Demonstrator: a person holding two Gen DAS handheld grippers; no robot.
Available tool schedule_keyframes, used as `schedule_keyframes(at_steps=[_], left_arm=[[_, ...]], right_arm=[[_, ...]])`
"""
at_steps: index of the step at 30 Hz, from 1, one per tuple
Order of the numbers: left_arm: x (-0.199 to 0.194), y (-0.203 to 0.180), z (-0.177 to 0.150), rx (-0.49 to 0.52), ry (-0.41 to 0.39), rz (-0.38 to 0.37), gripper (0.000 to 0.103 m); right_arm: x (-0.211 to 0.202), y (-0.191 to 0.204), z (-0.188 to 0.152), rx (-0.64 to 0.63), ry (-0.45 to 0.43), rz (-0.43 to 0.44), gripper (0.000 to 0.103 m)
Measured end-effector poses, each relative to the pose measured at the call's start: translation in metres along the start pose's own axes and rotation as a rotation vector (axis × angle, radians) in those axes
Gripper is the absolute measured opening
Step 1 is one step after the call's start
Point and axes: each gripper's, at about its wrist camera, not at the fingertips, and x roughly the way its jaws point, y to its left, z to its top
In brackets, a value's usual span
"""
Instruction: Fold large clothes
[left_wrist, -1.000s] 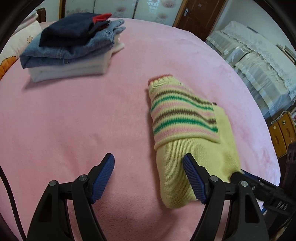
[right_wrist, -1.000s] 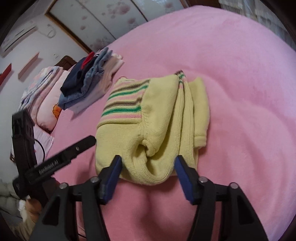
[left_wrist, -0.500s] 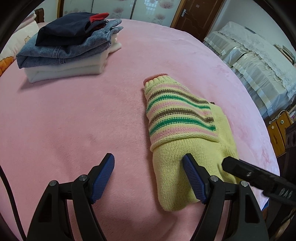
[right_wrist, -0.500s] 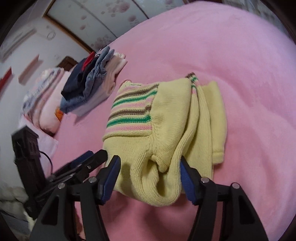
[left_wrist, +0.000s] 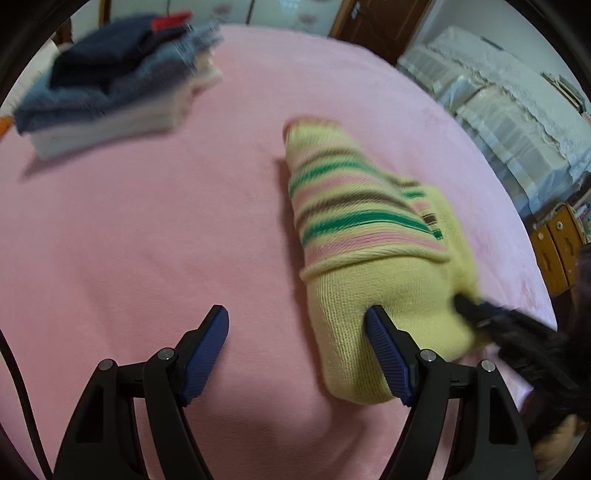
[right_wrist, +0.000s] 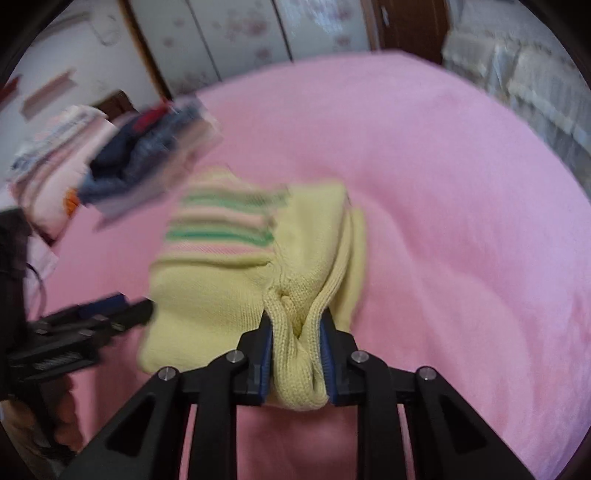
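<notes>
Pink blanket (left_wrist: 147, 229) fills most of both views. Stack of folded clothes (left_wrist: 110, 85) at 10 o'clock in left view, navy piece on top w/ a red bit, denim under it, pale layers at bottom; blurred. Same stack at 10 in right view. Brown door (left_wrist: 380, 22) at 12–1. White lace-covered furniture (left_wrist: 517, 122) at 2. Orange wooden cabinet (left_wrist: 557, 251) at 3. Floral wardrobe panels (right_wrist: 240, 33) at 12 in right view. Pillows (right_wrist: 55, 166) at 9–10.

Clothes stack (left_wrist: 114, 85) at bed's far-left corner was motion-blurred; sweater (right_wrist: 295, 369) edge hidden btwn right gripper (right_wrist: 295, 354) pads.
</notes>
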Motion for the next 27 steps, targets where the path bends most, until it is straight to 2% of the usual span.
schedule_keyframes(at_steps=[1,2,4,7,9,11,12,13,14,15,17,20,22,24,27], left_arm=[[0.003,-0.001,-0.002,0.004,0.007,0.002,0.077],[0.003,-0.003,-0.003,0.01,0.004,0.012,0.077],[-0.002,-0.005,-0.002,0.032,-0.014,0.036,0.077],[-0.015,-0.006,0.005,0.036,-0.041,0.047,0.077],[-0.026,-0.007,0.013,0.025,-0.085,0.037,0.077],[-0.035,-0.009,0.027,0.018,-0.131,-0.005,0.075],[-0.036,-0.012,0.032,0.019,-0.144,-0.017,0.069],[-0.036,-0.016,0.04,0.025,-0.157,-0.033,0.062],[-0.034,-0.019,0.046,0.03,-0.159,-0.044,0.043],[-0.031,-0.022,0.053,0.035,-0.156,-0.057,0.028],[-0.016,-0.03,0.066,0.034,-0.139,-0.072,0.018],[0.006,-0.036,0.075,0.039,-0.111,-0.07,0.018],[0.019,-0.039,0.075,0.055,-0.111,-0.04,0.018],[0.026,-0.038,0.075,0.049,-0.101,-0.063,0.018],[0.032,-0.036,0.076,0.029,-0.096,-0.085,0.018]], right_arm=[[0.011,-0.006,-0.007,0.009,0.041,0.005,0.03],[0.012,-0.009,-0.01,0.021,0.045,0.004,0.034],[0.005,-0.015,-0.01,0.06,0.042,0.004,0.051],[-0.016,-0.021,-0.002,0.097,-0.013,0.008,0.054],[-0.031,-0.017,0.006,0.077,-0.073,-0.002,0.054],[-0.04,-0.004,0.017,0.015,-0.131,-0.044,0.054],[-0.04,0.006,0.025,-0.027,-0.151,-0.059,0.053],[-0.038,0.013,0.032,-0.052,-0.166,-0.059,0.045],[-0.039,0.012,0.035,-0.064,-0.173,-0.056,0.04],[-0.033,0.019,0.044,-0.084,-0.175,-0.044,0.03],[-0.02,0.028,0.056,-0.095,-0.169,-0.029,0.024],[0.004,0.025,0.066,-0.079,-0.133,-0.009,0.021],[0.025,0.024,0.07,-0.076,-0.109,-0.054,0.021],[0.036,0.012,0.069,-0.066,-0.103,-0.105,0.02],[0.04,-0.011,0.065,-0.008,-0.1,-0.081,0.018]])
